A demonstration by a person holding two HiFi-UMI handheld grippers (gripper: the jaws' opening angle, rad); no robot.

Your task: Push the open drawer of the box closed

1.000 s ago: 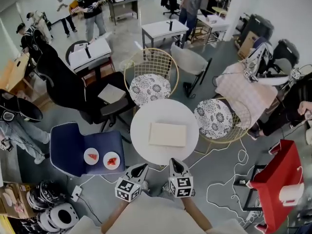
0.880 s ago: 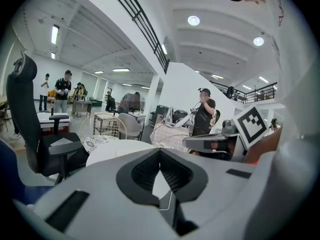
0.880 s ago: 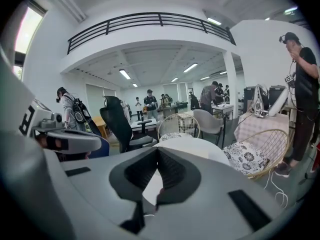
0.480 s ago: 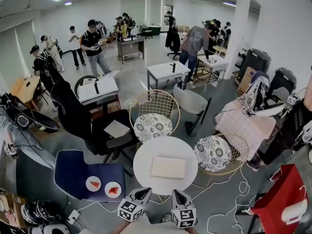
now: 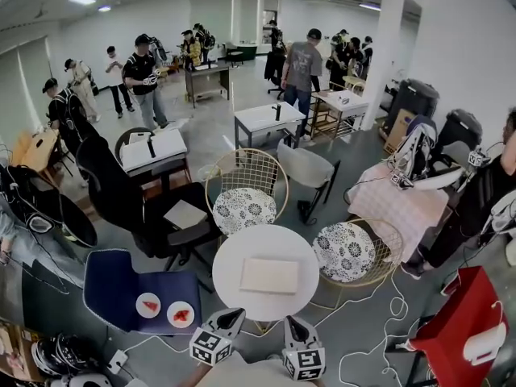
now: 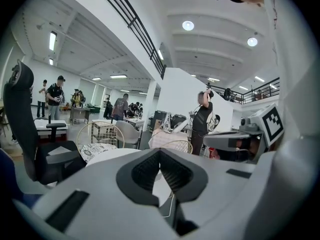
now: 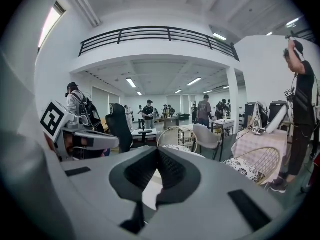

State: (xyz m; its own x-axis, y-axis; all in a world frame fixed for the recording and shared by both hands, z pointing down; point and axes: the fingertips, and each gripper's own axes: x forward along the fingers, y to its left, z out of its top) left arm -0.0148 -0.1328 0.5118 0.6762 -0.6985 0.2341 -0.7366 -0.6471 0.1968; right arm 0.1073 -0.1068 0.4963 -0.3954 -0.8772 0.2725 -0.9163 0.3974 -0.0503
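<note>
Left claw and right claw, both pinched together empty, hover short of the box.

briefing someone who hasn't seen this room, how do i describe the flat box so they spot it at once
Find the round white table beside two gold wire chairs with patterned cushions. On its middle lies a flat cream rectangular box. It is the only thing on that table; the two small white plates sit on the dark blue chair to its left.
</note>
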